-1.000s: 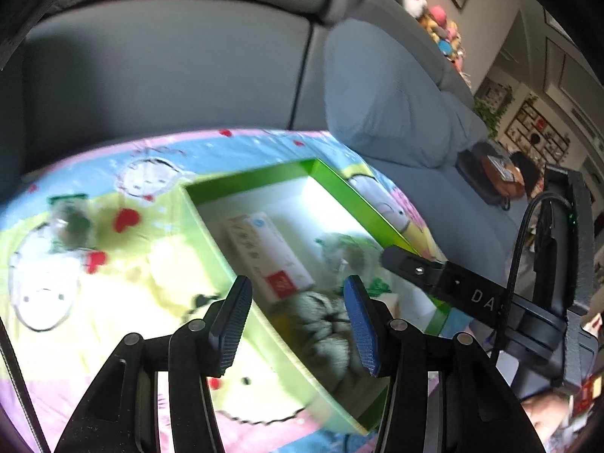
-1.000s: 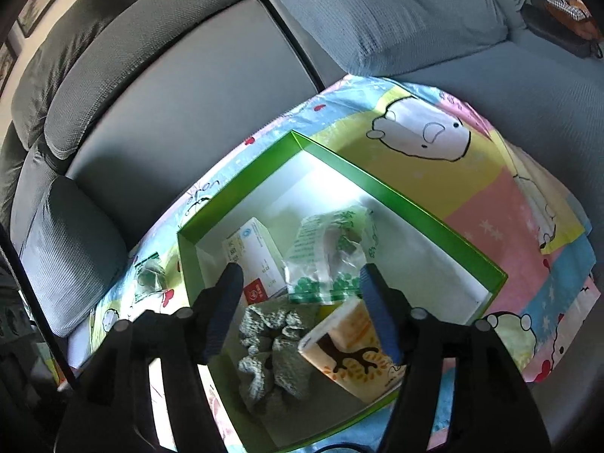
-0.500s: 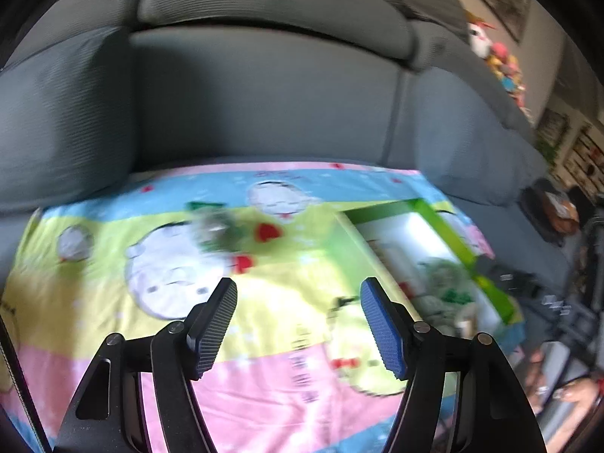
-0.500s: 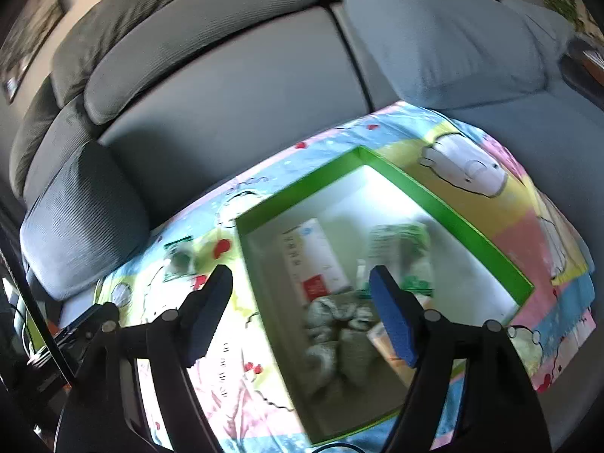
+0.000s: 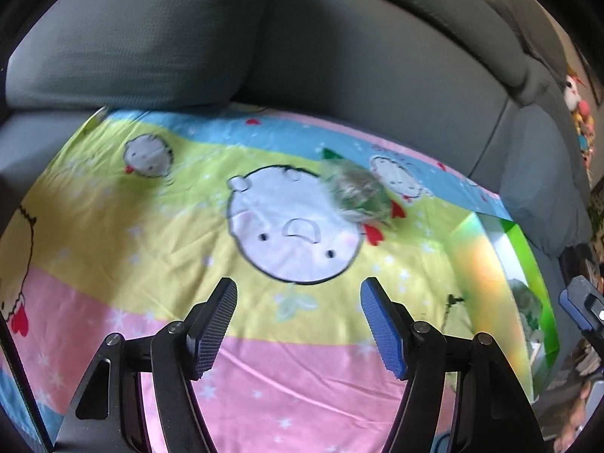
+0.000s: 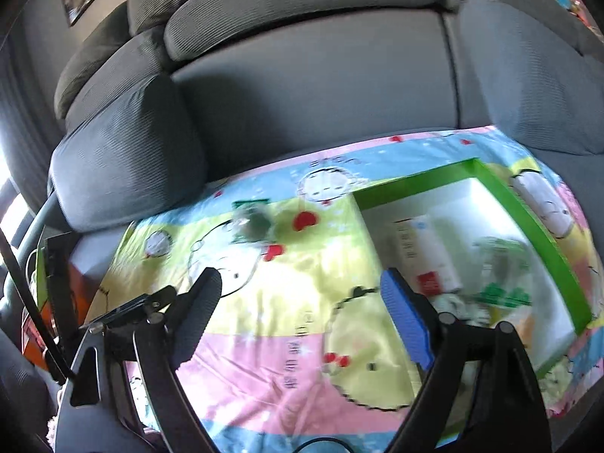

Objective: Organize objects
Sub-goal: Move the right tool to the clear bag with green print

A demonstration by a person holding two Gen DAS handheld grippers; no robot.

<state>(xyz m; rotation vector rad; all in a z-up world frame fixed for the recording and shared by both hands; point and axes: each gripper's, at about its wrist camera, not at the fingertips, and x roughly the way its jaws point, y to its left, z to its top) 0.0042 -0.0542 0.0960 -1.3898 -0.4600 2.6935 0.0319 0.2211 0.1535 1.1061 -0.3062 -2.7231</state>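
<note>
A small clear plastic packet with green contents [image 5: 356,190] lies loose on the cartoon-print sheet [image 5: 151,234], ahead and slightly right of my left gripper [image 5: 298,324], which is open and empty. The packet also shows in the right wrist view [image 6: 252,222]. A green-walled box [image 6: 528,222] sits on the sheet at the right; it holds a white-and-red carton [image 6: 426,253] and a green-printed bag [image 6: 498,264]. My right gripper [image 6: 302,313] is open and empty, above the sheet left of the box. The box edge shows at the right of the left wrist view [image 5: 528,256].
A grey sofa backrest [image 6: 321,71] rises behind the sheet. A grey cushion [image 5: 143,34] lies at the sheet's far left corner and another [image 6: 536,87] at the far right. Stuffed toys [image 5: 577,113] sit on the sofa's right end.
Both grippers have swung left, away from the box and over the sheet. The loose packet is now in front of the left gripper. Both stay open and empty.
</note>
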